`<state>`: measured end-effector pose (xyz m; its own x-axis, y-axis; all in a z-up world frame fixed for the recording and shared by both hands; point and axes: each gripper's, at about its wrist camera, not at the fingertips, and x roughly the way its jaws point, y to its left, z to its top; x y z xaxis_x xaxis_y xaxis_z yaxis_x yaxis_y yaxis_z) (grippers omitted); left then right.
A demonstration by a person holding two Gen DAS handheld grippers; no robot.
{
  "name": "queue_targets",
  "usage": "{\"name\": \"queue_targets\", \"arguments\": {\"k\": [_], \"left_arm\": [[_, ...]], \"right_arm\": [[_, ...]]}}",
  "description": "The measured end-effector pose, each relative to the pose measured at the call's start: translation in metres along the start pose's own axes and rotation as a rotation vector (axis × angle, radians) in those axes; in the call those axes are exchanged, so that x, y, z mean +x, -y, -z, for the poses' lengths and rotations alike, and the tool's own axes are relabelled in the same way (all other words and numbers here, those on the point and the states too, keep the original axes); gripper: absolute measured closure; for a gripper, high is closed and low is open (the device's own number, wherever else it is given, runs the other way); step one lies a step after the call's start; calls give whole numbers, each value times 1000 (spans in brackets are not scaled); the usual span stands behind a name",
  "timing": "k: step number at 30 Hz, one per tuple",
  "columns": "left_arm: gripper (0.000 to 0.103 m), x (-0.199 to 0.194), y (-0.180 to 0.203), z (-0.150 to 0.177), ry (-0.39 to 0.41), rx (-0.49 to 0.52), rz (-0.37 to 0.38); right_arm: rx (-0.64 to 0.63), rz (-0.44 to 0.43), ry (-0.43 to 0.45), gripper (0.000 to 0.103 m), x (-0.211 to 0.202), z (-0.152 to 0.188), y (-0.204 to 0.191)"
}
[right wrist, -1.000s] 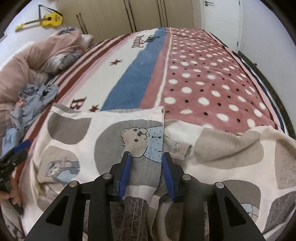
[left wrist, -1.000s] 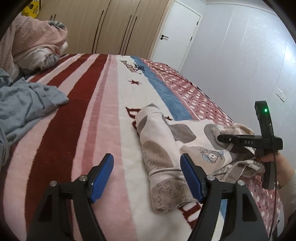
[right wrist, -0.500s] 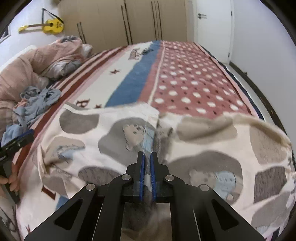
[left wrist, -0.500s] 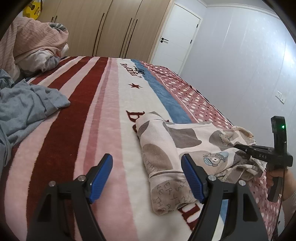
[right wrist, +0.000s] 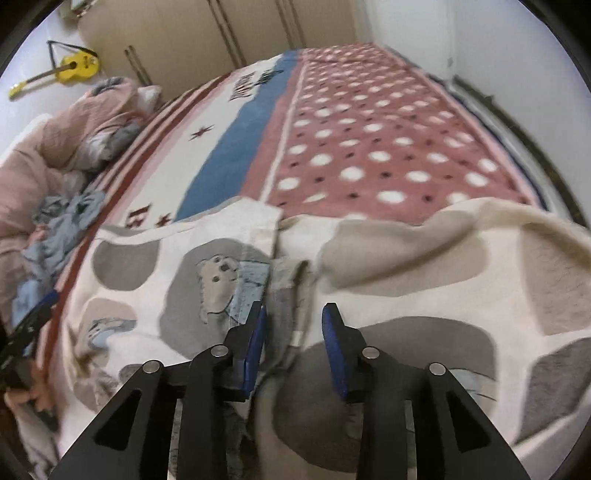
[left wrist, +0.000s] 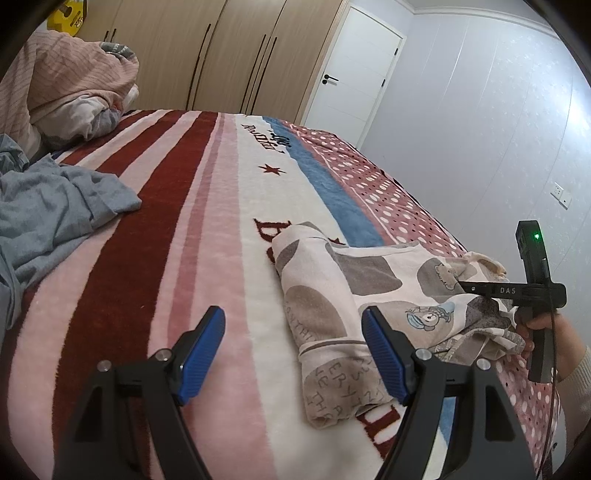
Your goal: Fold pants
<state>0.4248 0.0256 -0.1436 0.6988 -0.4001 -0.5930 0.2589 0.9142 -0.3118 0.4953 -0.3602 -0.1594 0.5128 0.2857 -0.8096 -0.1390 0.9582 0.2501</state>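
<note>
Between the right gripper's parted jaws, which have just been opening, lies the pants' seam, seemingly unpressed. Left gripper gapes empty, pants just right of it.

Bed: striped, dotted blanket. Blue-grey garment at left; pink bedding heaped behind. Yellow guitar on wall.

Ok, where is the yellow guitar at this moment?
In the right wrist view the yellow guitar hangs on the wall at upper left, above the pink quilt heaped at the bed's head, left of the wardrobe doors.
</note>
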Motion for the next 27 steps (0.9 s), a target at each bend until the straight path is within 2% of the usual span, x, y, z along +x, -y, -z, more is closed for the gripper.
{"name": "queue_targets", "arguments": {"k": [1,3,6,8,11,13,14,15,16,17,20,23,25,27], "left_arm": [[30,0,0,0,0,1,0],[30,0,0,0,0,2,1],[30,-1,0,0,0,2,1],[30,0,0,0,1,3,3],[30,0,0,0,0,2,4],[30,0,0,0,0,1,5],[30,0,0,0,1,1,4],[30,0,0,0,1,0,4],[30,0,0,0,1,-1,5],[30,0,0,0,1,-2,6],[30,0,-1,1,1,-5,8],[30,-1,-2,1,1,-10,11],[30,-1,-2,0,1,-12,13],[30,-1,-2,0,1,-11,12]], "right_arm": [[-16,2,8,76,0,0,-3],[-38,-6,20,103,-1,0,-8],[-85,52,84,103,-10,1,-19],[-73,45,123,103,-21,-1,-19],[-61,35,110,103,-28,-3,-14],[-34,9,53,100,-21,-2,-9],[-3,-7,24,93,-17,-1,-6],[16,-21,10,66,-14,1,-4],[31,-24,4,53,-10,3,-3],[36,-18,9,46,-7,4,-3],[66,-60,11,46,-2,4,-1],[138,-169,17,43,-2,2,3],[126,-183,-11,38,2,1,-4],[60,-160,-33,42,5,3,-19]]}}
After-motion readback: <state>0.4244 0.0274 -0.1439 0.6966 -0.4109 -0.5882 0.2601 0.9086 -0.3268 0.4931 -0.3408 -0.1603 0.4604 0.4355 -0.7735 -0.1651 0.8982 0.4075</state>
